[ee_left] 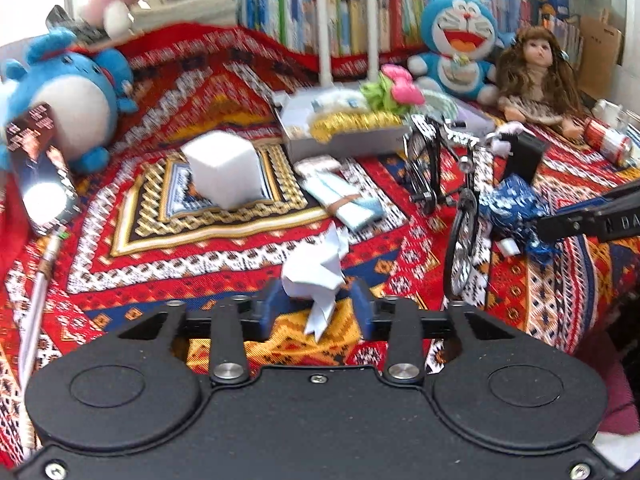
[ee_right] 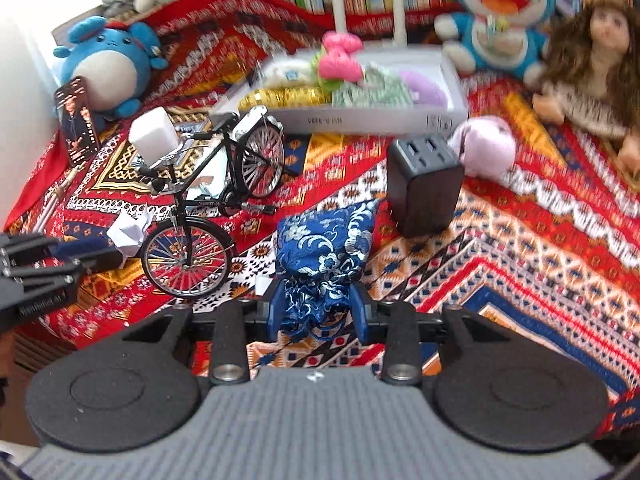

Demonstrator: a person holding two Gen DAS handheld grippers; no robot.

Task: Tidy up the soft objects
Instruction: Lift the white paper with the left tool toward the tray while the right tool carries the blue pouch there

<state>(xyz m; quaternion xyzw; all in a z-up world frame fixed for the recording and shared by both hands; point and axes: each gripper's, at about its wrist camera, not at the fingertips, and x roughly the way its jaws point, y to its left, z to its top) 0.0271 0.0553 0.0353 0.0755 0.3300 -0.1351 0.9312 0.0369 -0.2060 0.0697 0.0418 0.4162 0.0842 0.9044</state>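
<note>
Left wrist view shows the left gripper [ee_left: 316, 308] low over the patterned cloth [ee_left: 160, 276], its blue pads part-way apart with a crumpled white paper [ee_left: 320, 276] between them; the paper sits against the left pad, while a gap shows at the right pad, so no firm grip can be told. Right wrist view shows the right gripper [ee_right: 318, 310] with a blue brocade pouch [ee_right: 324, 248] between its pads — both pads lie against the pouch's gathered neck, and the pouch body stands ahead of the fingers on the cloth. A model bicycle [ee_right: 208, 200] stands just left of the pouch, between the two grippers. A black charger block [ee_right: 424, 184] stands just beyond the pouch to its right, with a pale pink soft toy [ee_right: 484, 148] behind it. Toward the far edge of the cloth a white tray [ee_right: 452, 76] holds soft items — a pink bow among them
</note>
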